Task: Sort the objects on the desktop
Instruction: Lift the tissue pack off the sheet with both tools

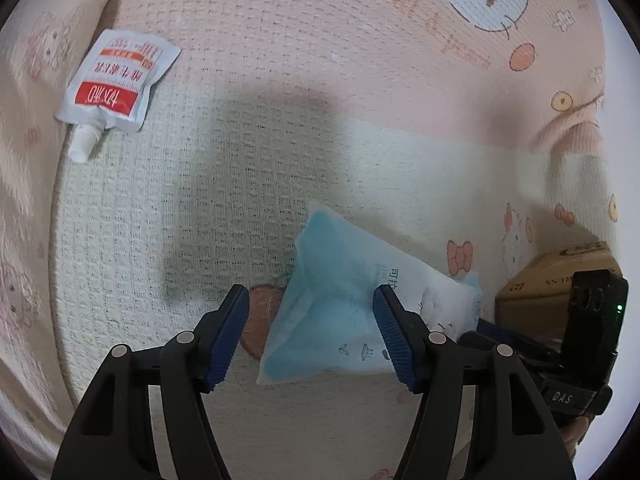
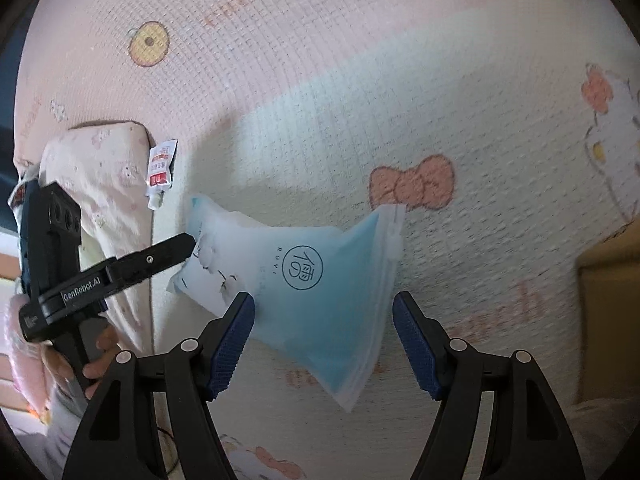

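A soft blue-and-white packet lies on the cartoon-print mat. My left gripper stands open over its blue end, pads apart from it. My right gripper is open too, straddling the other blue end without pressing it. In the right wrist view the left gripper comes in from the left, its tip at the packet's white end. A small white-and-red spout pouch lies farther off on the mat, touched by neither gripper.
A cardboard box stands at the right edge. A pale printed pillow borders the mat beside the pouch. The right gripper's body sits close to the box. A hand holds the left gripper's handle.
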A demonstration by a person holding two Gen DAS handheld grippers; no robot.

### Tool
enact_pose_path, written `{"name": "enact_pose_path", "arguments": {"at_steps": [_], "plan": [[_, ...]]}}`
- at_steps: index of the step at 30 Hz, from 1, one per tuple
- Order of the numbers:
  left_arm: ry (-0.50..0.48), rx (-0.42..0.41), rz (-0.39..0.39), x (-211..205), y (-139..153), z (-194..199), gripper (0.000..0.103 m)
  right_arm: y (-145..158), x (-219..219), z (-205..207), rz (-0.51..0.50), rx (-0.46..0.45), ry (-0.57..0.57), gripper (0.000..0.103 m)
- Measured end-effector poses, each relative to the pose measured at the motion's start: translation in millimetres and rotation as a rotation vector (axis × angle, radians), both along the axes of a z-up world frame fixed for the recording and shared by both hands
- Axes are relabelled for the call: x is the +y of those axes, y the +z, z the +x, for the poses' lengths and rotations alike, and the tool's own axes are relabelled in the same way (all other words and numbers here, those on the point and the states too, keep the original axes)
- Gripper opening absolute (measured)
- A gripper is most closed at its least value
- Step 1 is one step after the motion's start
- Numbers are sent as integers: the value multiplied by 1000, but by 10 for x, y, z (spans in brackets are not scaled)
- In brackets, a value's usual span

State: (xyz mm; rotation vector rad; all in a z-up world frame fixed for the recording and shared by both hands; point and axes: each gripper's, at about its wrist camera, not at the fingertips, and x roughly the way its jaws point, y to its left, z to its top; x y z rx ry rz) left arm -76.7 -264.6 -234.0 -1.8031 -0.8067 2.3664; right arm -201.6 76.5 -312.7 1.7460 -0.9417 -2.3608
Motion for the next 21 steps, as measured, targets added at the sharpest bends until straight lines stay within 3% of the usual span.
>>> {"name": "enact_pose_path", "arguments": {"at_steps": [8, 11, 16, 21], "plan": [[53, -35, 116, -46, -114, 64, 71, 29, 7, -77, 28, -19, 19, 70], [64, -23, 104, -21, -93, 106, 71, 35, -6, -97, 38, -20, 37, 70], [19, -32, 128, 125, -84, 117, 71, -17, 28, -95, -9, -39, 22, 70], [-36, -32, 146, 281, -60, 125, 70, 69, -66, -105, 63, -34, 61, 72]]}}
